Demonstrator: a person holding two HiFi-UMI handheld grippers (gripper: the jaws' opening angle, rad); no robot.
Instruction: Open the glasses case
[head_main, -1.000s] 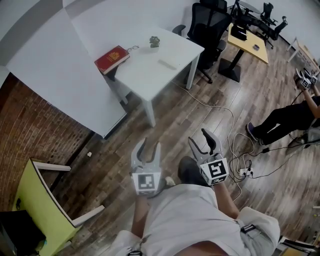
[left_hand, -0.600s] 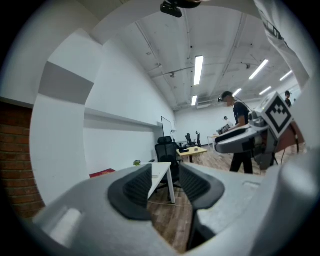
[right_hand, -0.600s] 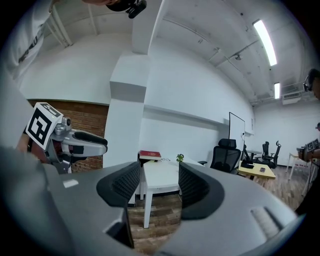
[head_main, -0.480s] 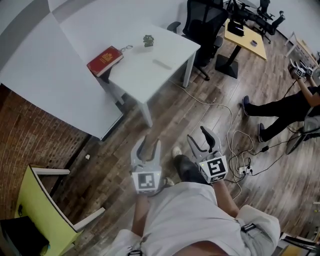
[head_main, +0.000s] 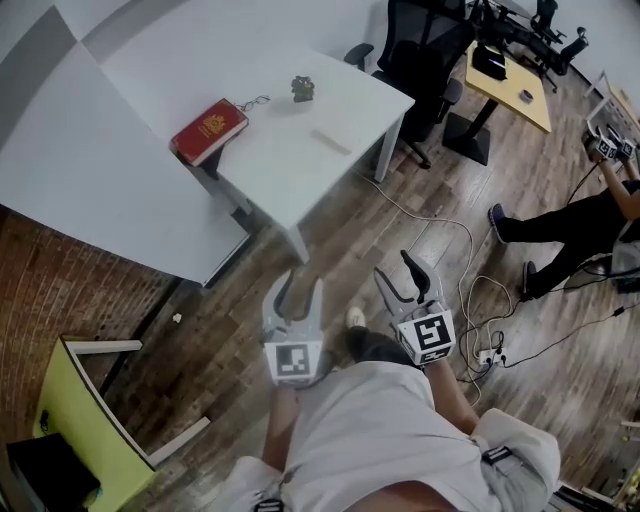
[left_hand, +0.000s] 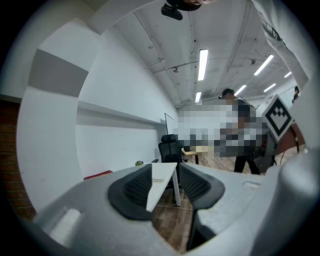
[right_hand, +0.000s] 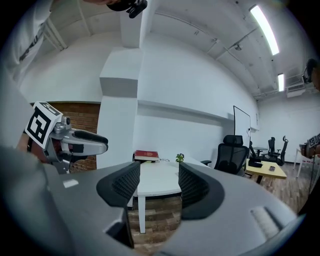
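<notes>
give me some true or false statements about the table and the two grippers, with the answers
1. The red book lies on the white table. True.
2. The left gripper is shut on the red book. False: its jaws stand apart with nothing between them.
3. Both grippers are over the tabletop. False: the left gripper and the right gripper are over the wooden floor, short of the table.
4. A small plant stands on the table. True.
5. The right gripper's jaws are apart and empty. True.
</notes>
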